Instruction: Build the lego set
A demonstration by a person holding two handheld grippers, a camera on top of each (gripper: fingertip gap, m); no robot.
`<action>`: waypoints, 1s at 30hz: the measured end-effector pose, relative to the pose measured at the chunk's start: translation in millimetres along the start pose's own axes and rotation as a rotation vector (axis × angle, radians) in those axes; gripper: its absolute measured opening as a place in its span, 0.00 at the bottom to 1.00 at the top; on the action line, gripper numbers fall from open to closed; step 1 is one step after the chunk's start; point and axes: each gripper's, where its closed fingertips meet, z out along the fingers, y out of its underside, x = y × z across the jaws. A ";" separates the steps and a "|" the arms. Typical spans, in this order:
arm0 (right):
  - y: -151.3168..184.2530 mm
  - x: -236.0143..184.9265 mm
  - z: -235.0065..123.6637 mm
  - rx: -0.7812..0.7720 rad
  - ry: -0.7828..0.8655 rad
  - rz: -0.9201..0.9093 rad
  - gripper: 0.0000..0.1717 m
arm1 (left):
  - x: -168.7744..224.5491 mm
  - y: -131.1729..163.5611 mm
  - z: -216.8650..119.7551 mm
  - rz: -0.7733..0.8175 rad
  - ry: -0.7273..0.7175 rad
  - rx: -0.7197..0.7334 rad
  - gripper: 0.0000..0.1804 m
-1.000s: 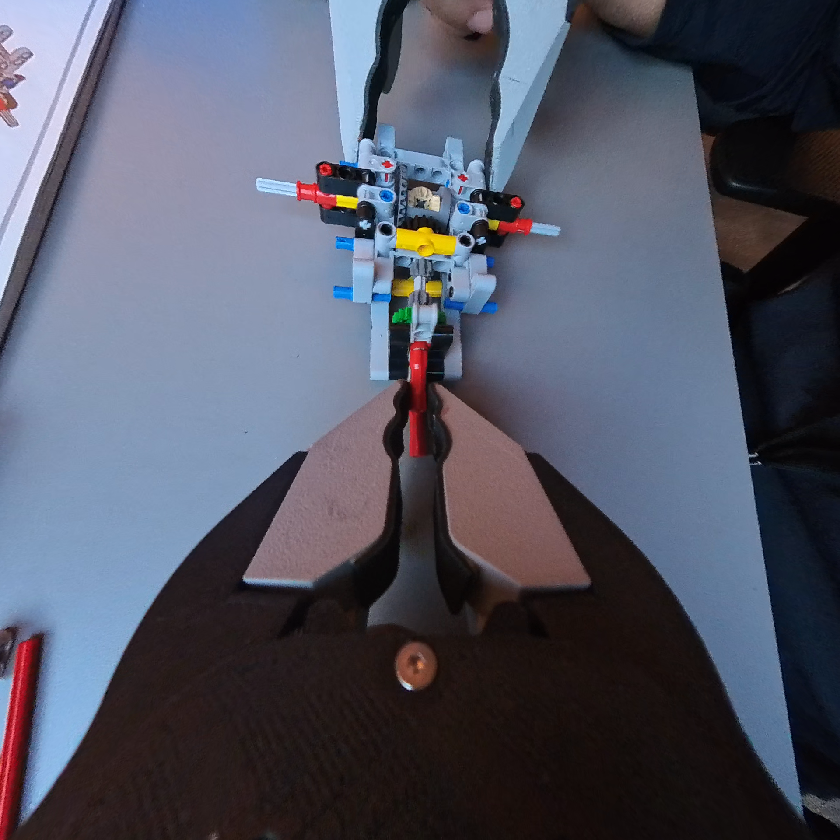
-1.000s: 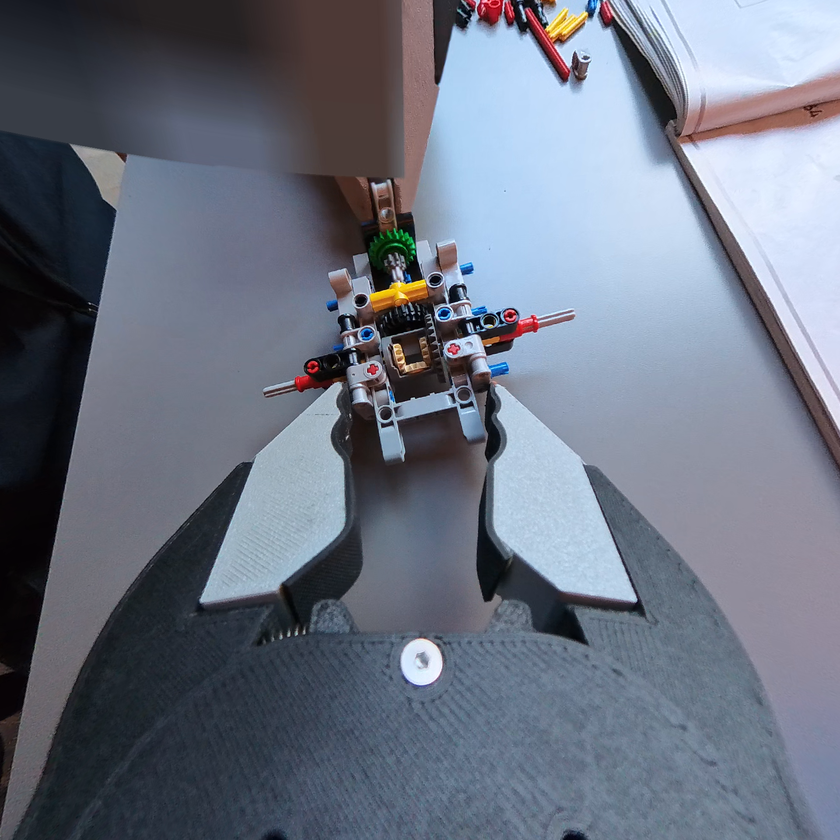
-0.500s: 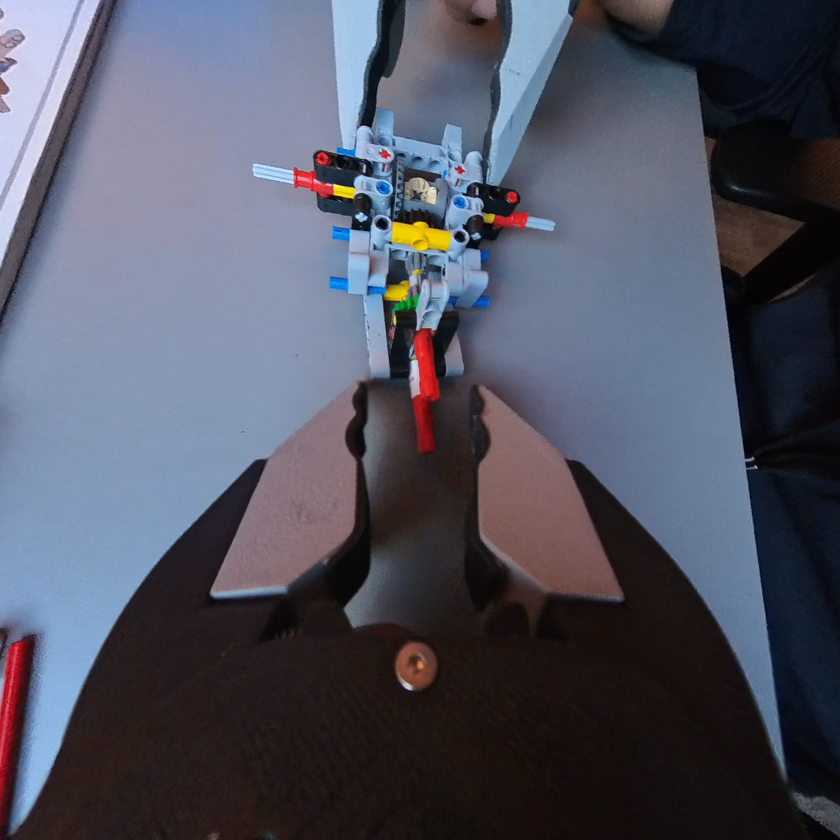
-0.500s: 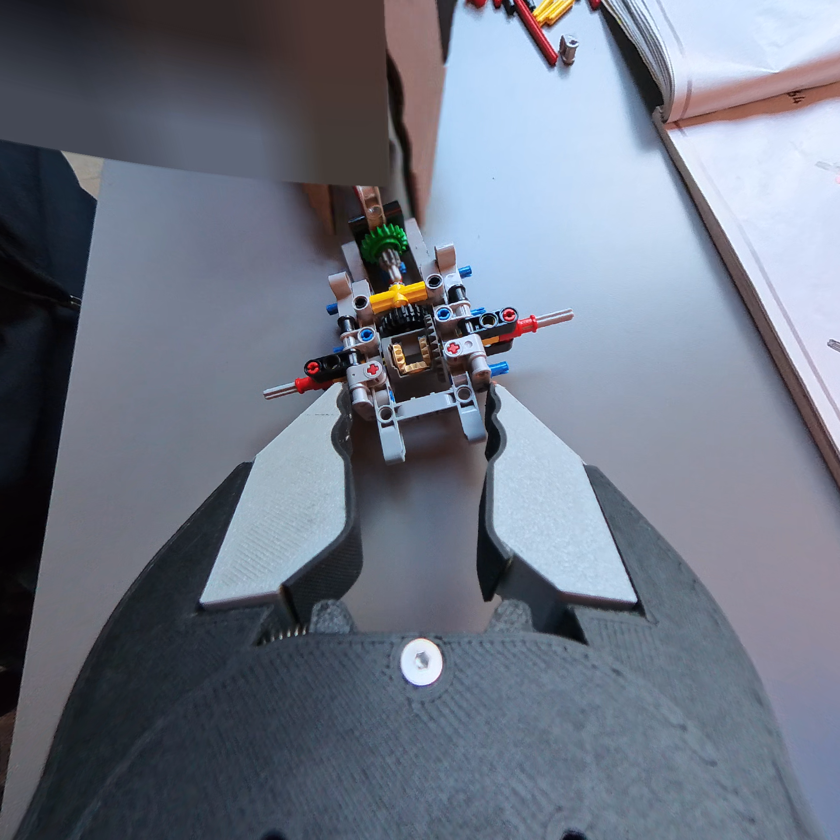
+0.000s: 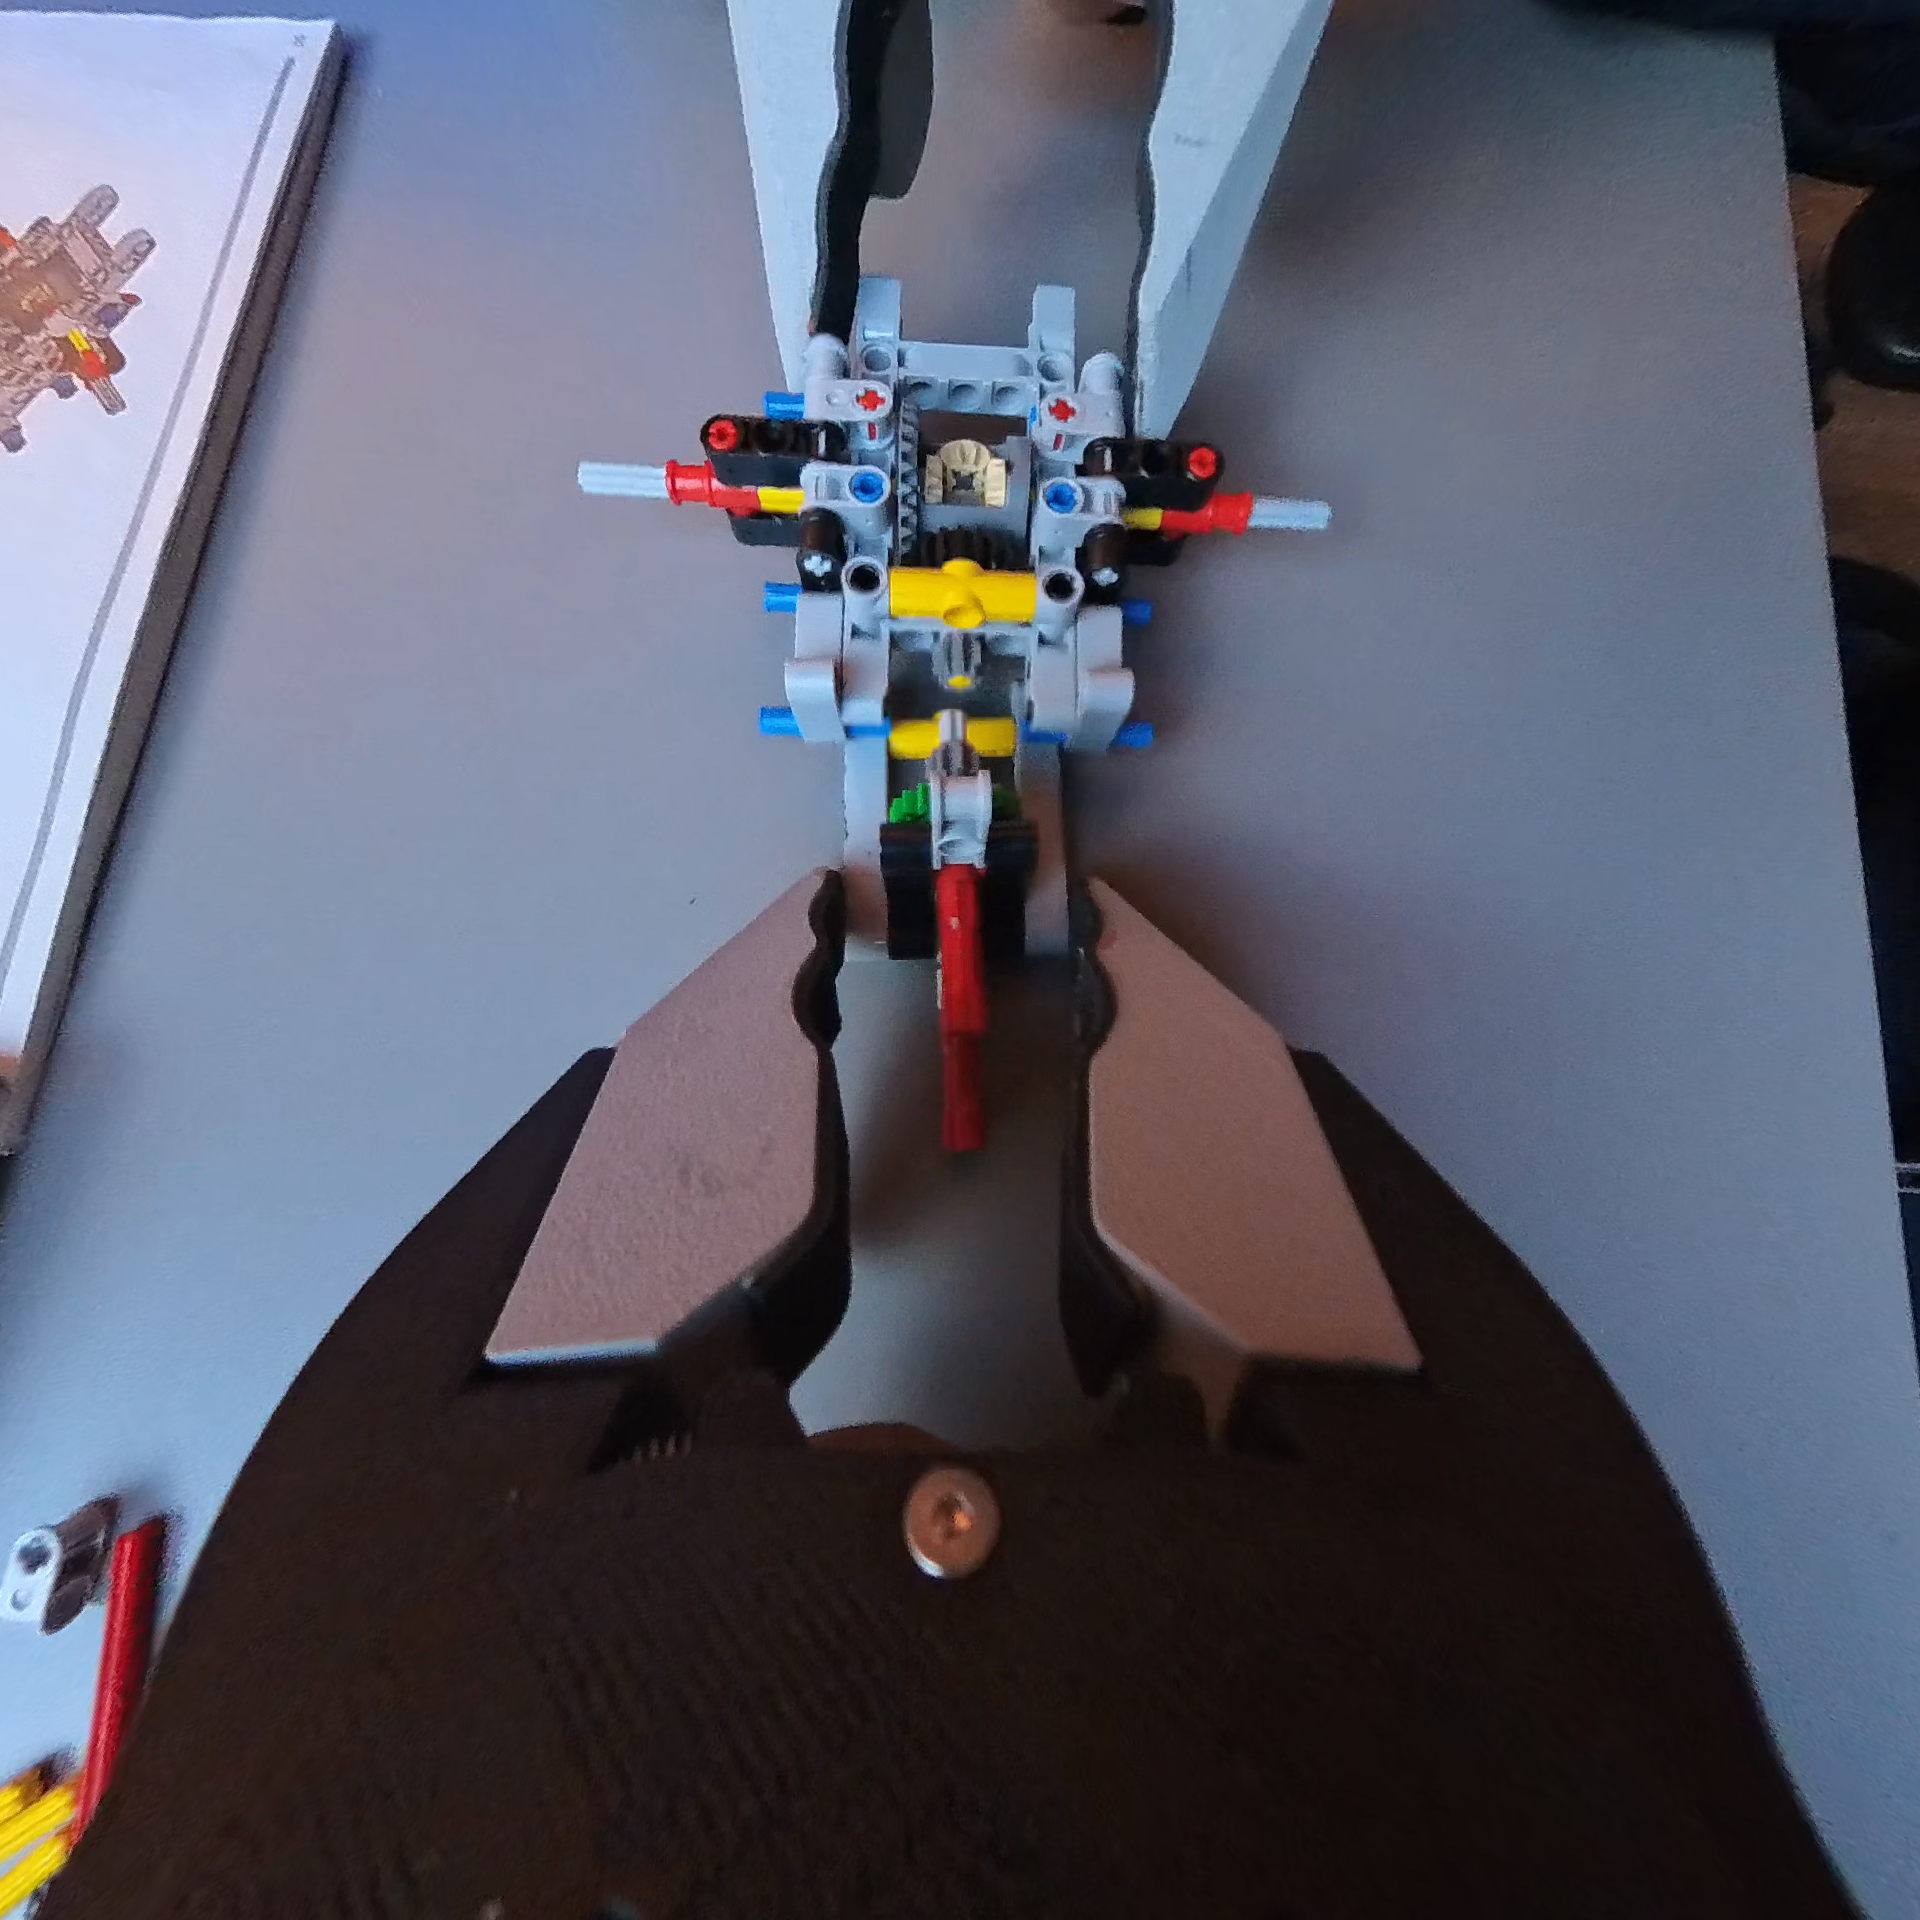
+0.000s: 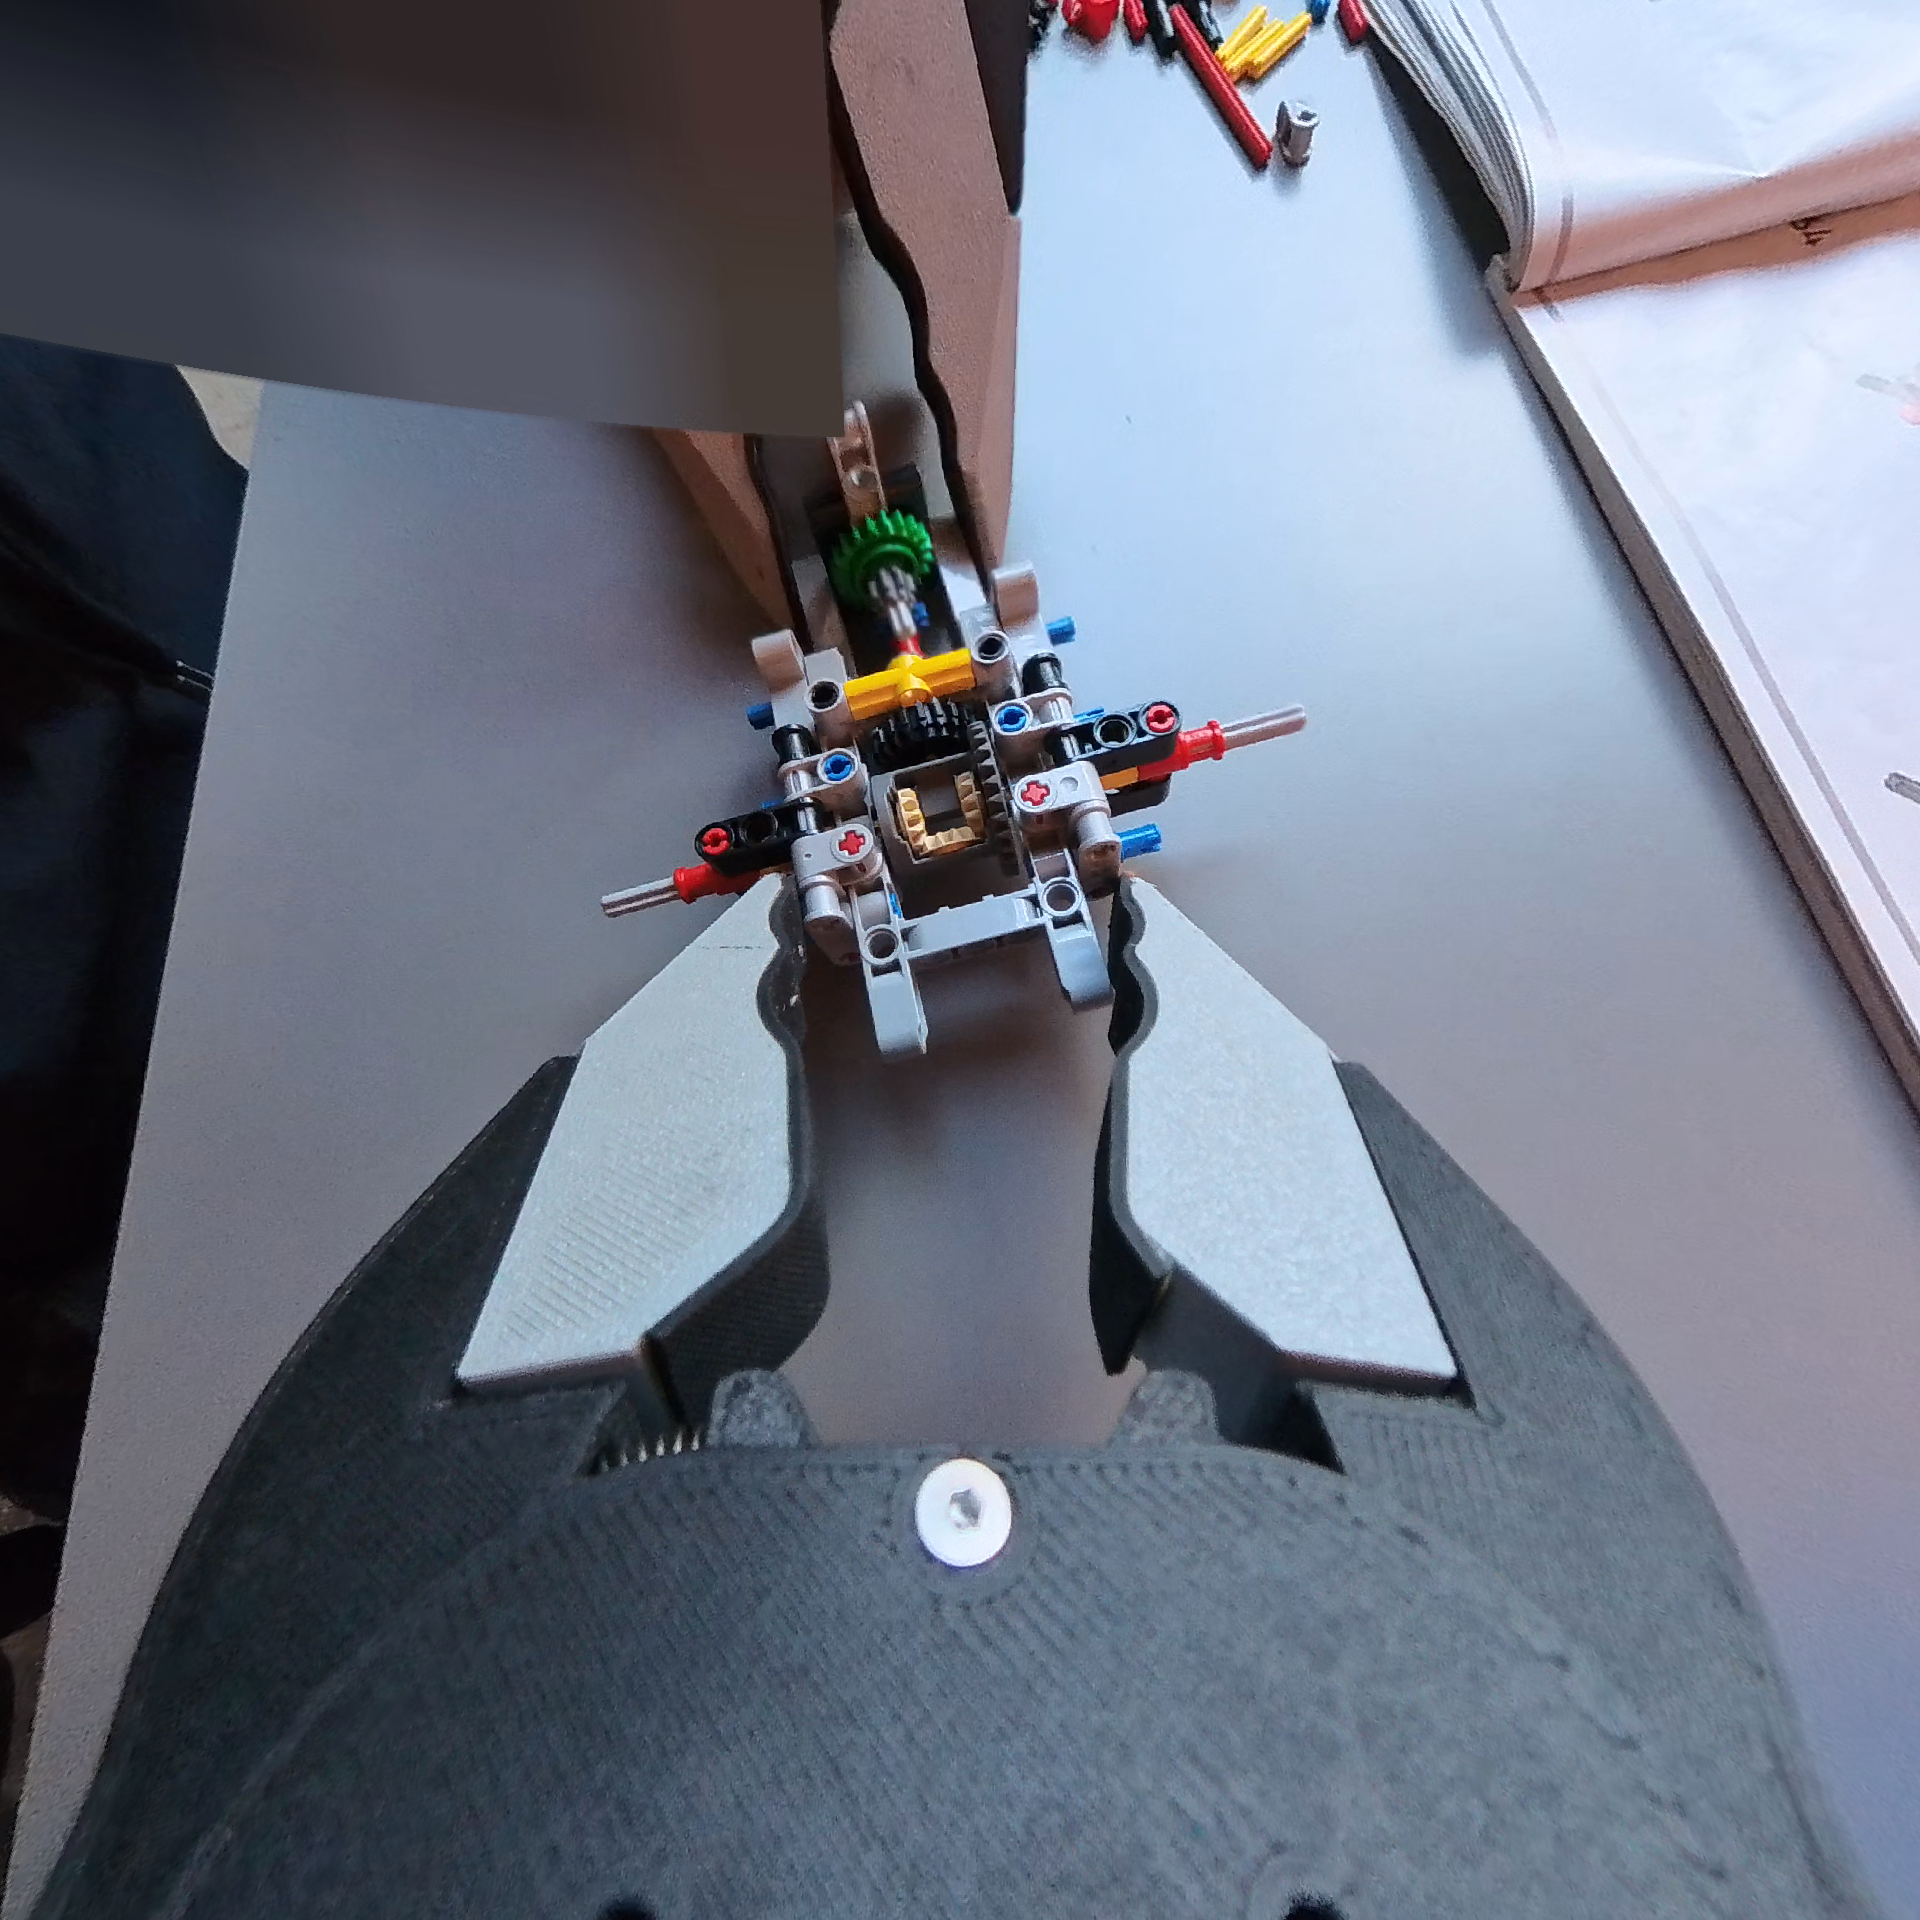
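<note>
Both grippers face each other across a grey table (image 5: 416,727), with a toy brick model (image 5: 961,582) lying between them. Left gripper (image 5: 956,914): fingers spread, flanking the near end of the model; a red rod (image 5: 961,1018) sticks out of that end and lies in the open gap, with clear space to the pad on either side. Whether the fingertips touch the grey side beams of the model cannot be told. Right gripper (image 6: 951,914): fingers set wide about the opposite end of the model (image 6: 935,810), the pads lying against the grey frame on both sides, so that it grips the model.

Surface and surroundings, largest first. The table is plain grey and matt. An open booklet (image 6: 1714,312) with white pages lies along one long edge. Off the other long edge the left wrist view shows dark clothing and a black chair part (image 5: 1870,312).

Differences between views. The right wrist view shows a green gear (image 6: 881,551) on the model's shaft between the left gripper's fingers; in the left wrist view only a sliver of green shows. The right wrist view also shows a scatter of loose red, yellow and black rods (image 6: 1226,52) and a small grey bush (image 6: 1296,127) at the far end of the table. The left wrist view shows a printed diagram on the booklet page (image 5: 73,312), and at its lower left corner a long red rod (image 5: 120,1652), a small grey and dark connector (image 5: 57,1574) and yellow rods (image 5: 31,1829).
</note>
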 end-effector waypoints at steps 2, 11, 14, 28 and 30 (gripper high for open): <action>2.0 3.0 -3.4 0.002 0.009 0.006 0.33 | -2.3 2.6 -3.1 -0.001 0.000 -0.002 0.22; 11.1 4.7 -0.7 -0.030 0.006 0.019 0.33 | -5.7 -11.0 -20.7 -0.082 0.066 0.119 0.22; 10.0 2.6 1.5 -0.030 -0.003 0.014 0.33 | -2.4 -12.4 -17.3 -0.057 0.055 0.105 0.22; 3.7 -0.3 5.7 -0.025 0.009 -0.027 0.33 | 4.4 -10.7 -19.4 -0.021 0.065 0.051 0.22; 4.5 -0.1 6.6 -0.033 0.012 -0.032 0.33 | 4.1 -9.4 -18.1 -0.018 0.060 0.043 0.22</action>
